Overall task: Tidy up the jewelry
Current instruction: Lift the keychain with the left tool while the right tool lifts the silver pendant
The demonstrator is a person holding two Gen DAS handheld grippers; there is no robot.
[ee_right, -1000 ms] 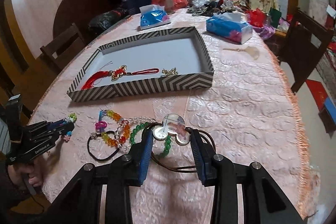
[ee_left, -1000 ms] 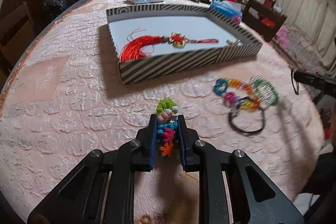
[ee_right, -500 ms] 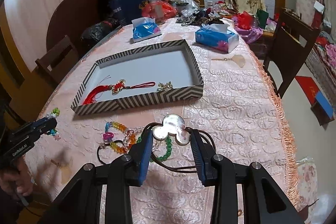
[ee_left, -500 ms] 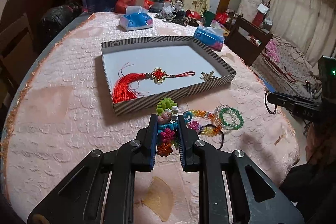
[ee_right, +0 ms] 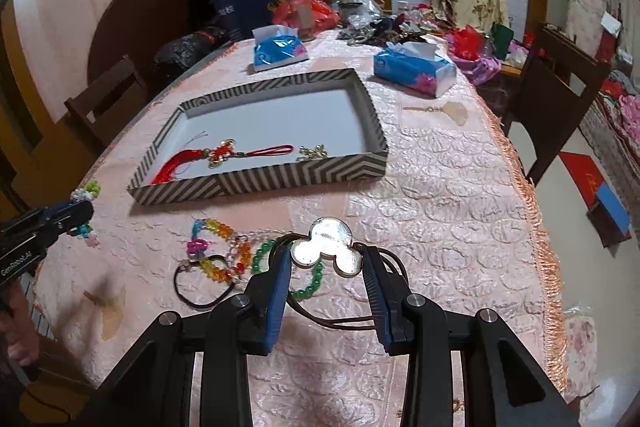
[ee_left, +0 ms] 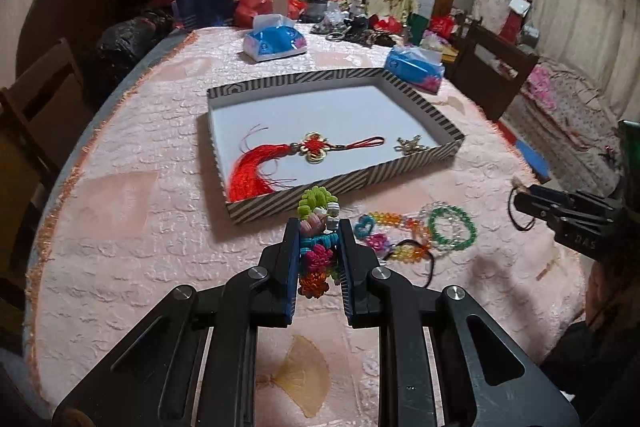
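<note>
- The left gripper (ee_left: 319, 227) pinches a knotted multicolour charm (ee_left: 318, 247). The charm's long axis runs along the fingers, and its green end projects past the tips.
- The striped tray (ee_left: 344, 189) lies directly ahead of the left gripper, with its near wall just beyond the charm. This hand is the nearer one to the tray.
- The right gripper (ee_right: 326, 267) is closed on a silver mouse-head pendant (ee_right: 326, 253). The pendant's dark cord (ee_right: 340, 323) loops back between the fingers.
- Tray contents: a red tassel knot (ee_left: 288, 155) at the left and a small gold ornament (ee_left: 410, 145) at the right. The far half of the tray is bare.
- Bead bracelets (ee_right: 224, 253) and a black hair tie (ee_right: 200, 287) lie on the desk (ee_right: 440, 211), between the two grippers.
- Judgement: the next move carries the charm forward over the near wall of the tray.
</note>
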